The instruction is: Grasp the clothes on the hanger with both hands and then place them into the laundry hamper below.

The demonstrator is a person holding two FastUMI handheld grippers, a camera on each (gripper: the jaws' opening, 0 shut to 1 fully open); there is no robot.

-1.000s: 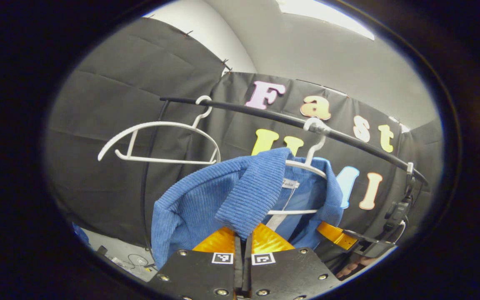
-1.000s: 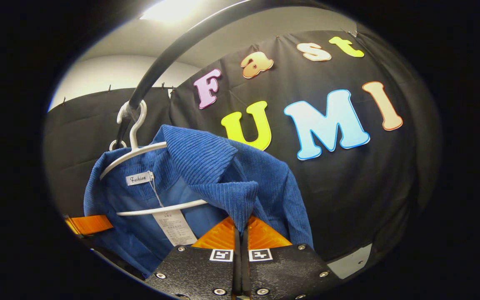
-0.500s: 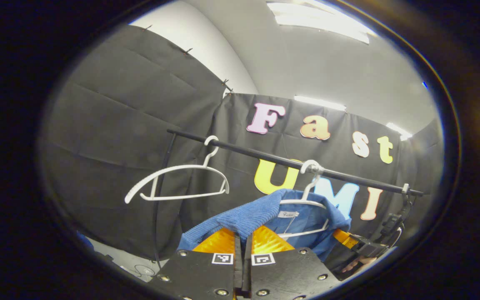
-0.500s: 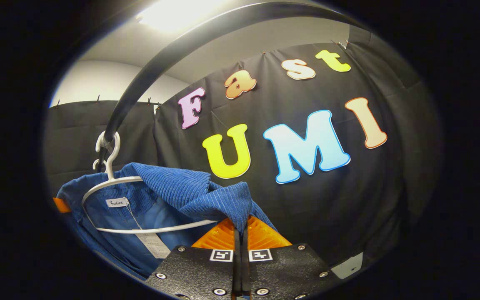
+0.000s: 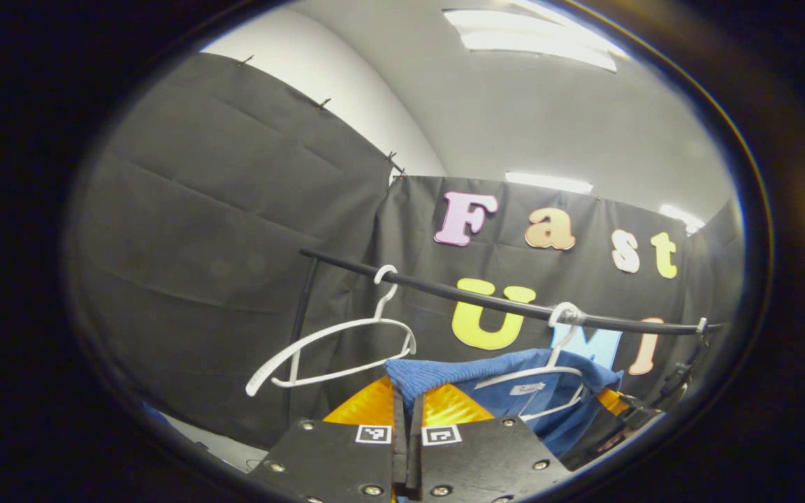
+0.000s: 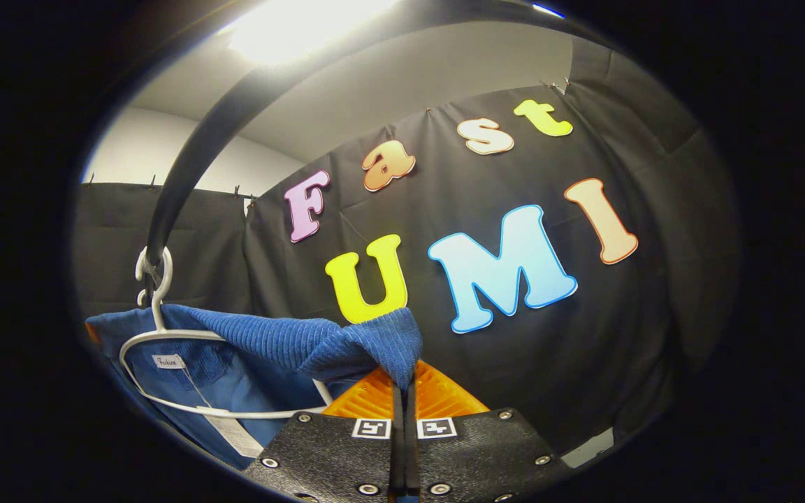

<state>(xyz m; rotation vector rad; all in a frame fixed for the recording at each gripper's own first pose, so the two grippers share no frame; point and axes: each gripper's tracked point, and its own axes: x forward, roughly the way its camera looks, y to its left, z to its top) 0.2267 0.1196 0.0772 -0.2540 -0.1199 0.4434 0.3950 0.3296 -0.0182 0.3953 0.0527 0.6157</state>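
Both grippers have pulled back and down from the black rail [image 5: 500, 302], dragging cloth along. Left gripper [image 5: 407, 402] pinches one shoulder of the blue ribbed knit garment [image 5: 514, 381]; right gripper [image 6: 402, 383] pinches the other, likely to spread it. Garment stretches from fingertips back over its white plastic hanger [image 6: 165, 342], not yet free. Empty white hanger [image 5: 332, 346] hangs beside.

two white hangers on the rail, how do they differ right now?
The left hanger is bare; the right hanger has the blue garment draped around it. The left hanger tilts, one arm dipping low; the right hanger sits more level. The right hanger's garment is pinched by the left hand-held gripper and the right hand-held gripper; nothing touches the left hanger. Both are white and hooked on the black rail.
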